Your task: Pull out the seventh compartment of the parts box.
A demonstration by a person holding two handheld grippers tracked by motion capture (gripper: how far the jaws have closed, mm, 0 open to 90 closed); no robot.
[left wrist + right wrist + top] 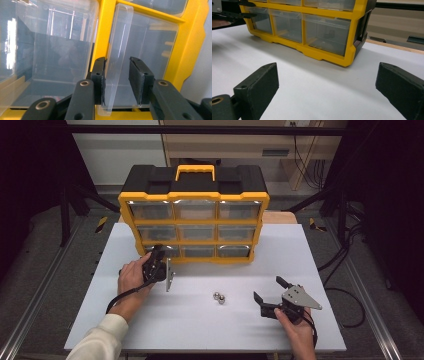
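Fingers (98,82) of left gripper (117,82): slightly parted astride clear drawer handle (117,62), one pad touching, other apart; not clamped. Drawer (161,251): bottom-left bay of yellow organizer (194,215), at table (150,320) rear. Right gripper (270,295): wide open, empty, over table. Two metal balls (219,297): between grippers.

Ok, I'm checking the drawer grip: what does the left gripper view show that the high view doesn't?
Left gripper view: the clear drawer tab stands between the left hand-held gripper's jaws, one pad against it, the other apart. High view: two metal balls on the white table and the open right hand-held gripper beside them. Both: the yellow drawer organizer.
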